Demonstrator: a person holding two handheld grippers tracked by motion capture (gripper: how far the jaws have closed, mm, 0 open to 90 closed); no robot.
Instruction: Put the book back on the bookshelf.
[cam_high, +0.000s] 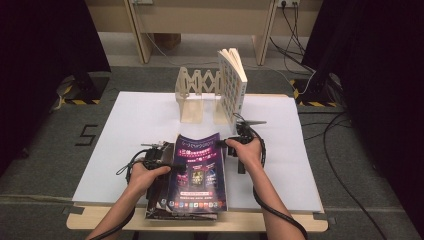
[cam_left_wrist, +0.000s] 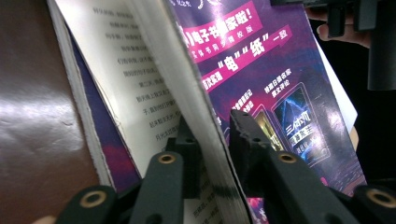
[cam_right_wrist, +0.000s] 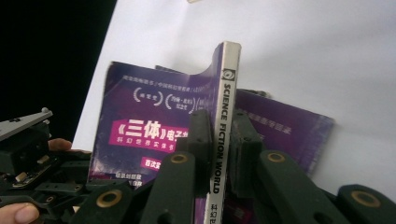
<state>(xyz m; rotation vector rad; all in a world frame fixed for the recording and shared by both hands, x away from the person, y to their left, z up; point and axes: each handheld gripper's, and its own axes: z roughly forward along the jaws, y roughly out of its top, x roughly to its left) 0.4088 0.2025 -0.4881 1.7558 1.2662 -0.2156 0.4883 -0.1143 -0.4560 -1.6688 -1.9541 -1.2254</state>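
The purple magazine (cam_high: 197, 172) sits at the lower centre of the high view, on top of a small pile (cam_high: 159, 200) at the near edge of the white table (cam_high: 135, 120). The left hand-held gripper (cam_high: 170, 161) has its jaws around the page edge, the pads close on either side of the pages in the left gripper view. The right hand-held gripper (cam_high: 223, 143) is pinched on the spine (cam_right_wrist: 225, 135), narrow, with the pads pressed against both faces.

To lift the magazine cleanly, both grips should hold before the hands rise; the left jaws look a little loose, so they need to close until the pages stop sliding. Lifting both sides level keeps the cover from folding. If the wooden rack (cam_high: 197, 95) in the upper centre is the goal, turning the spine downward lets the magazine drop into the slot beside the standing book (cam_high: 232, 85) without knocking it.
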